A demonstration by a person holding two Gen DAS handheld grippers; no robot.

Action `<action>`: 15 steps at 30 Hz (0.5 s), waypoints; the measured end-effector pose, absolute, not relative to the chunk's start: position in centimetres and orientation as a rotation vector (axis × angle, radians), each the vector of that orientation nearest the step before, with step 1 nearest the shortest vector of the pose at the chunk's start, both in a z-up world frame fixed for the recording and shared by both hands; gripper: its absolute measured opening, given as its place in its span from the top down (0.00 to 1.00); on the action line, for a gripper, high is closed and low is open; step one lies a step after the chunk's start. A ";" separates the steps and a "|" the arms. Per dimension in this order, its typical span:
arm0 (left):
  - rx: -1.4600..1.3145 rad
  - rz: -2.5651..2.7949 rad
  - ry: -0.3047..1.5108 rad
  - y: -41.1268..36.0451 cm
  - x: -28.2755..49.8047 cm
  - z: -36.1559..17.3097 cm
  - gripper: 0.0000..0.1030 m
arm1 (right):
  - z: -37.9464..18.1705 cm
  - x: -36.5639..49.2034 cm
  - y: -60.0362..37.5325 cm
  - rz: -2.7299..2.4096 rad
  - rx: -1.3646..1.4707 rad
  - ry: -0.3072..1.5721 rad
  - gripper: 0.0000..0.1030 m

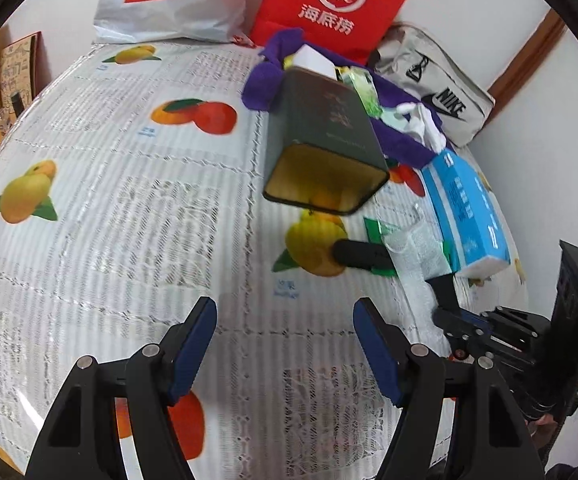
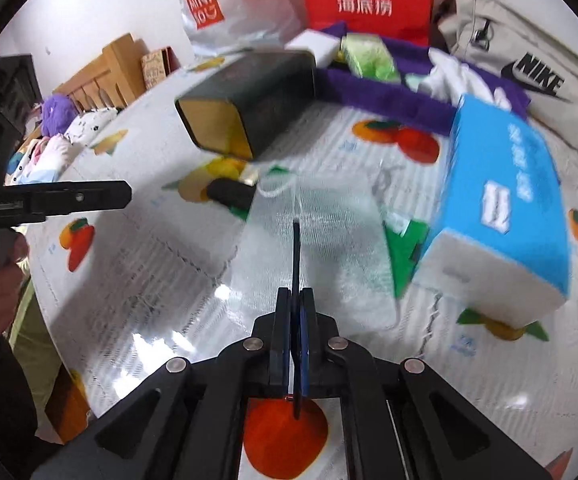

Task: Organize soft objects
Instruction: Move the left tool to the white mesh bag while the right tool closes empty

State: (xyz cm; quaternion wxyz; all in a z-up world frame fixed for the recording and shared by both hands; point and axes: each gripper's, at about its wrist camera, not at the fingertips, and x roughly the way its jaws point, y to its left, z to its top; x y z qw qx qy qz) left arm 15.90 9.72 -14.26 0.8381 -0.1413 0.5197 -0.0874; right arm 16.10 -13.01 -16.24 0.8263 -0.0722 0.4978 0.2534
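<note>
Presently: right gripper (image 2: 296,240) clenched with nothing visibly caught, poised over clear bubble-wrap pouch (image 2: 321,248) lying flat between black tin (image 2: 249,100) and blue tissue box (image 2: 501,208); left gripper (image 1: 285,344) released, empty, standing by.

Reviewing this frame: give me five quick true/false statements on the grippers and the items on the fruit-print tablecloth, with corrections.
1. The left gripper is open with nothing between its fingers. True.
2. The right gripper is wide open. False: it is shut.
3. The dark tin lies on its side, open mouth toward the cameras. True.
4. The blue tissue box sits inside the tin. False: it rests on the tablecloth.
5. The Nike bag is red. False: it is pale grey.
</note>
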 end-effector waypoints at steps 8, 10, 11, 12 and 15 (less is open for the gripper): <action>-0.276 -0.204 1.113 8.3 15.8 -14.3 0.33 | -14.1 15.6 -14.6 0.583 -0.039 0.996 0.97; -0.265 -0.226 1.112 7.5 15.7 -14.2 0.33 | -13.7 15.3 -14.9 0.586 -0.032 0.981 0.97; -0.260 -0.235 1.112 7.1 15.7 -14.2 0.33 | -13.3 15.0 -15.3 0.586 -0.030 0.968 0.97; -0.254 -0.248 1.112 6.5 15.6 -14.1 0.33 | -13.1 14.9 -15.6 0.579 -0.032 0.958 0.97; -0.230 -0.285 1.116 4.8 15.8 -14.2 0.33 | -12.6 14.7 -17.3 0.530 -0.041 0.943 0.97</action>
